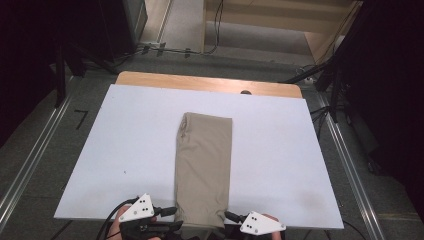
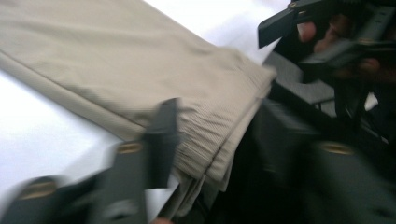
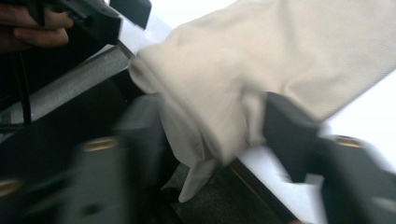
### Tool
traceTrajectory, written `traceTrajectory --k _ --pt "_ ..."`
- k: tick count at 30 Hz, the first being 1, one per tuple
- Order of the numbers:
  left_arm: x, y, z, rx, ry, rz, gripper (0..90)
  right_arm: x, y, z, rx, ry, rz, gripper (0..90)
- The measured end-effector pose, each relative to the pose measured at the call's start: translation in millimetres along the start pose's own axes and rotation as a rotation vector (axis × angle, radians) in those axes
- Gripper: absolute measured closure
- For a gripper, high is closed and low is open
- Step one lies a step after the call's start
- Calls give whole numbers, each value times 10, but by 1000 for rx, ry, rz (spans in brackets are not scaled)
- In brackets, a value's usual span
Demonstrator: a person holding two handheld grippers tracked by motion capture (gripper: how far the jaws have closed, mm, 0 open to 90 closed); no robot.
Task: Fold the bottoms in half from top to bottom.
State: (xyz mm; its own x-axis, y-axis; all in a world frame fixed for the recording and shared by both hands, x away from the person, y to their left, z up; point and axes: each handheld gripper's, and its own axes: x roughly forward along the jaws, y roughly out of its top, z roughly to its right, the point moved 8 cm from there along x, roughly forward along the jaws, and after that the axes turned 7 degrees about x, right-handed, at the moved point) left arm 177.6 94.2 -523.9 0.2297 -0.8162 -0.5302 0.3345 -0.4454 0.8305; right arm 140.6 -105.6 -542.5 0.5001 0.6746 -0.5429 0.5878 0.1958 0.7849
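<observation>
- Now a folded beige garment (image 1: 202,167) lies lengthwise down the middle of the white board (image 1: 280,150), its near end overhanging the near edge.
- Left gripper (image 1: 172,212) sits just left of that near end, jaws released, no cloth pinched.
- Right gripper (image 1: 231,217) sits just right of it, jaws likewise parted, the cloth edge loose between them.

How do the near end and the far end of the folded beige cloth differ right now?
The near end of the beige cloth hangs over the white board's front edge; the far end lies flat, well inside the board. The near end sits between the left claw and right claw; the far end has nothing beside it. The near end shows stacked layers; the far end looks smooth. Both share width and colour.
</observation>
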Motion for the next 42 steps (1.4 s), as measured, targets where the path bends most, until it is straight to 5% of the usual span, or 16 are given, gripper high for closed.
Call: traceTrajectory --k 3,7,11,15,22,28,35,39,42 --pt "-45 68 -38 -8 10 26 238 -97 82 4 26 15 28 107" --pt "-81 186 -108 21 -6 57 113 -148 215 56 44 18 66 72" --pt "-63 323 -229 33 -18 69 94 -133 392 143 42 18 84 0" --pt "-16 504 -364 82 7 75 93 -84 595 376 69 -65 98 0" --pt "161 737 -780 86 22 80 61 77 881 734 93 -60 111 0" --pt "291 924 -1063 95 4 104 1 299 1062 986 43 -49 93 0" --pt "497 980 -1527 53 28 89 0 570 1250 1307 51 -46 88 0" --pt "668 1004 -1803 17 40 59 0 686 1395 1475 12 -54 76 0" --pt "756 1048 -1983 -15 62 51 0 774 1491 1649 44 -65 69 0"
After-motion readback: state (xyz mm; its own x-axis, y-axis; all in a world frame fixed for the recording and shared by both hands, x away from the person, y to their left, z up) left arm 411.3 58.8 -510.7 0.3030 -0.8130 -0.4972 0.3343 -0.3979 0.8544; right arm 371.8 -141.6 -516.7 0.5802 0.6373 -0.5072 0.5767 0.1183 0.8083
